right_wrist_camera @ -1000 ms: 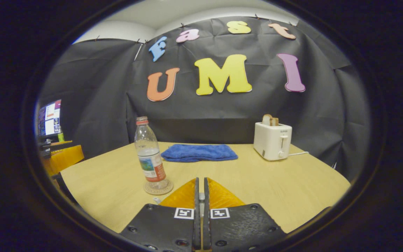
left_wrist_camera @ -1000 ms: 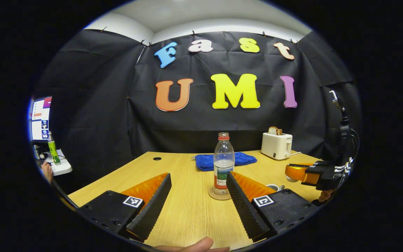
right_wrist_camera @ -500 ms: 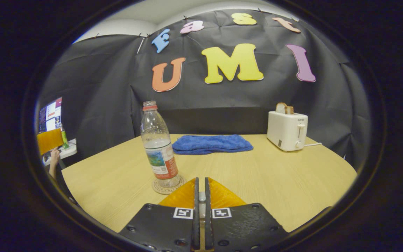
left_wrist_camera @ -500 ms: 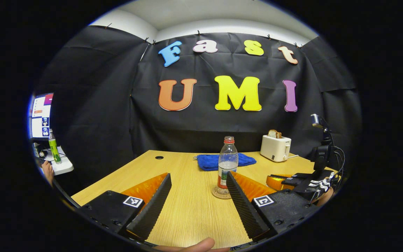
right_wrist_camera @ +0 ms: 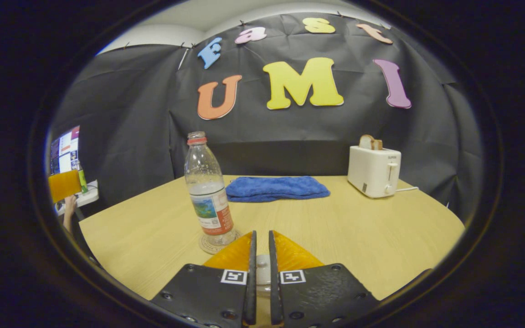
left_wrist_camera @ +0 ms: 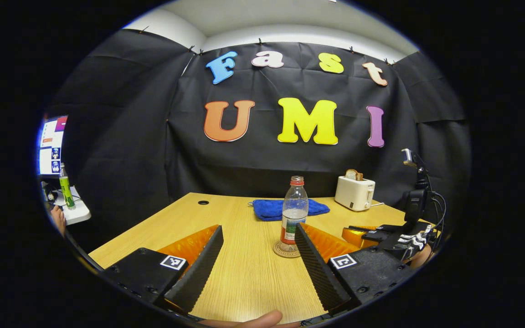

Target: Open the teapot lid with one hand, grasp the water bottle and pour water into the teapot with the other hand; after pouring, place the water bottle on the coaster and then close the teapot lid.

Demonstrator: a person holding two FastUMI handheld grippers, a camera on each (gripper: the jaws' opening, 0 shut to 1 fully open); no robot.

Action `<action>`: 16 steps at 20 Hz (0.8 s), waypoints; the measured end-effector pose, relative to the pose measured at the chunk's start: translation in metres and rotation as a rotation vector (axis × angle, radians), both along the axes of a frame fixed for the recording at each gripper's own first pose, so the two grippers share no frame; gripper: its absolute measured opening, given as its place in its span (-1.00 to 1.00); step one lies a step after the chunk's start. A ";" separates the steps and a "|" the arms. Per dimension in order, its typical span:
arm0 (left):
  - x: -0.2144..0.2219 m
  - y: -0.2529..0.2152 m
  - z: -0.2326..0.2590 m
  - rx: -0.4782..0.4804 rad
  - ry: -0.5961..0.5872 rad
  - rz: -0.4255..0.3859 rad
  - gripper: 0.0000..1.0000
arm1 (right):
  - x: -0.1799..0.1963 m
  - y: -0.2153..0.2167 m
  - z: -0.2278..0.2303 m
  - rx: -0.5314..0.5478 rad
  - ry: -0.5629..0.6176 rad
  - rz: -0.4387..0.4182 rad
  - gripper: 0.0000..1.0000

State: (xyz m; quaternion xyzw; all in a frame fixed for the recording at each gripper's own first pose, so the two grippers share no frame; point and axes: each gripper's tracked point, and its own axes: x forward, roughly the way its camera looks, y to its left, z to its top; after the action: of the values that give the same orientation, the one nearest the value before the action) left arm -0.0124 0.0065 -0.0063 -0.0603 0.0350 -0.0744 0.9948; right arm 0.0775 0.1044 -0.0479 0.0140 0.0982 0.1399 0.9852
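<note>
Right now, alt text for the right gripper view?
The right gripper has its fingers nearly closed around a small white knob. Left of it, a clear plastic water bottle stands upright on a round woven coaster; behind lie a folded blue towel and white toaster.

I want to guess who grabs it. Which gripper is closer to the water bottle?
Probably right. The right gripper sits just beside the water bottle on its coaster; the left gripper is open, farther back, facing it.

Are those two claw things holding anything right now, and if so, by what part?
The left gripper is wide open and holds nothing. The right gripper is nearly closed around something small and pale, but what it is, or whether it is gripped, cannot be told.
</note>
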 end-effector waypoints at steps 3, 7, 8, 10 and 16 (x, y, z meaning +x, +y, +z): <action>-0.001 -0.002 0.001 -0.001 -0.001 -0.007 0.97 | -0.005 -0.010 0.005 0.016 -0.002 -0.019 -0.50; 0.000 0.000 -0.002 0.016 0.011 -0.001 0.97 | -0.014 -0.027 0.016 0.068 0.021 -0.054 -0.22; -0.001 -0.001 -0.002 0.019 0.010 -0.004 0.98 | -0.017 -0.031 0.019 0.072 0.022 -0.060 -0.03; -0.003 -0.002 0.000 0.028 0.004 -0.004 0.97 | -0.026 -0.039 0.032 0.062 0.004 -0.061 0.41; -0.008 -0.006 0.006 0.041 0.004 -0.005 0.98 | -0.061 -0.068 0.068 -0.019 -0.109 -0.099 0.93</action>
State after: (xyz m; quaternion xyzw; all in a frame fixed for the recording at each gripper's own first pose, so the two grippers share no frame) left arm -0.0202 0.0009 -0.0001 -0.0398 0.0389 -0.0759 0.9956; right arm 0.0169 0.0369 0.0206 0.0017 0.0449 0.0907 0.9949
